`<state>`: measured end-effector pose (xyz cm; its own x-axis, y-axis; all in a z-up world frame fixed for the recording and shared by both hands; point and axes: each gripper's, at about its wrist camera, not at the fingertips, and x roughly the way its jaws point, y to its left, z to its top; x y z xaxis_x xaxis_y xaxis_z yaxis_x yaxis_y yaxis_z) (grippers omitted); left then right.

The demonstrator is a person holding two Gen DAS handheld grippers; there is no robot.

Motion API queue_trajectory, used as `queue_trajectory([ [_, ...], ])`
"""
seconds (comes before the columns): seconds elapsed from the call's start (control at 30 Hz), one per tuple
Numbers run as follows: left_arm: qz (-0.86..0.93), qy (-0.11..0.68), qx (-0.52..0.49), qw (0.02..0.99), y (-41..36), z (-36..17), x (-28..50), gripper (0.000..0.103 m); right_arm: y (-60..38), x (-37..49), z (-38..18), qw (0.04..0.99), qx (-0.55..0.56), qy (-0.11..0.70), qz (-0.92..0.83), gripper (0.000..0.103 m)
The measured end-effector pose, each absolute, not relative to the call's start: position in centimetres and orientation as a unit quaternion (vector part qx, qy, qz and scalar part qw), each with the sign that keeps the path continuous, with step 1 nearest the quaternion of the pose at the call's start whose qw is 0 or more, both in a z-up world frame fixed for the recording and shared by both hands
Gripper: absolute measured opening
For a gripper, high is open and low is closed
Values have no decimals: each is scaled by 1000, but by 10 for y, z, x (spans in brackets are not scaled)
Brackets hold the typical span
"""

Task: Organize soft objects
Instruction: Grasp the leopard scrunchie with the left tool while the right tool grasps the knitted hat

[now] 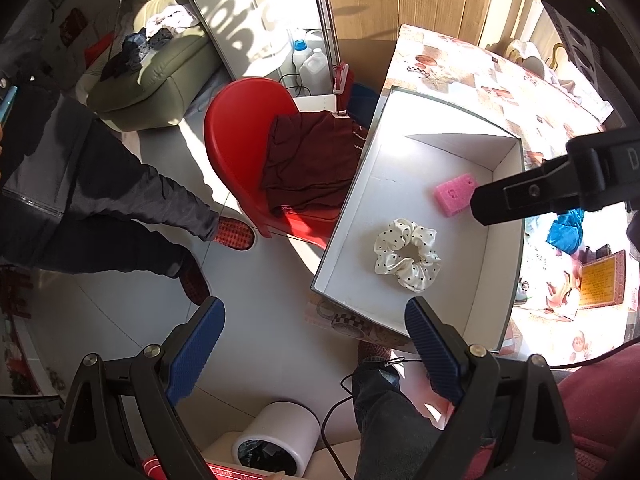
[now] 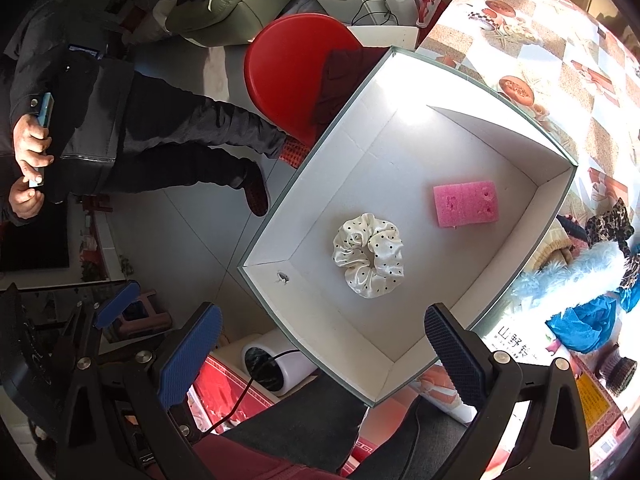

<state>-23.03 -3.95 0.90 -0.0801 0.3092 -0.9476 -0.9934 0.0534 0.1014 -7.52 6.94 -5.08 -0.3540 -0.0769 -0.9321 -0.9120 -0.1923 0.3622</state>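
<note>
A white open box (image 1: 360, 200) (image 2: 320, 168) sits on the patterned table's corner. Inside it lie a cream scrunchie with black dots (image 1: 408, 258) (image 2: 370, 254) and a pink sponge (image 1: 454, 196) (image 2: 466, 204), apart from each other. My left gripper (image 1: 314, 344) hangs open over the box's near corner and the floor, nothing between its blue pads. My right gripper (image 2: 322, 354) is open too, above the box's near end, short of the scrunchie. Outside the box on the table lie a pale blue fluffy piece (image 2: 576, 276), a leopard-print scrunchie (image 2: 612, 220) and a blue cloth (image 2: 580, 324) (image 1: 566, 228).
A red chair (image 1: 236, 132) with a maroon cloth (image 1: 312, 164) stands against the box's far-left side. A person in dark trousers (image 2: 180, 132) stands on the tiled floor holding a phone. Below me are a white cylindrical bin (image 1: 276, 440) and a black cable (image 1: 340, 400).
</note>
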Motion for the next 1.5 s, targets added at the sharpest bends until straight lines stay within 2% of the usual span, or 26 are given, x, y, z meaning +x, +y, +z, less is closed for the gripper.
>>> queue_trajectory([
  [0.17,543,465,-361,600,-21,10,-213,94,72,-39,-34,380,-416,555,612,102],
  [0.43,452,484,-308,682,33,22,-151,94,56,66,12,488,-285,600,566,102],
  [0.63,371,498,-276,733,73,26,-80,94,12,158,45,582,-191,617,493,102],
  [0.8,318,510,-267,753,92,18,-6,94,-25,228,51,633,-176,617,432,102],
  [0.97,267,536,-287,747,108,-8,68,94,-49,294,26,650,-182,634,377,102],
  [1.1,245,577,-287,724,125,-44,119,94,-56,333,-23,629,-204,667,344,102],
  [1.5,229,653,-330,643,144,-140,185,94,-9,360,-153,479,-237,768,353,102],
])
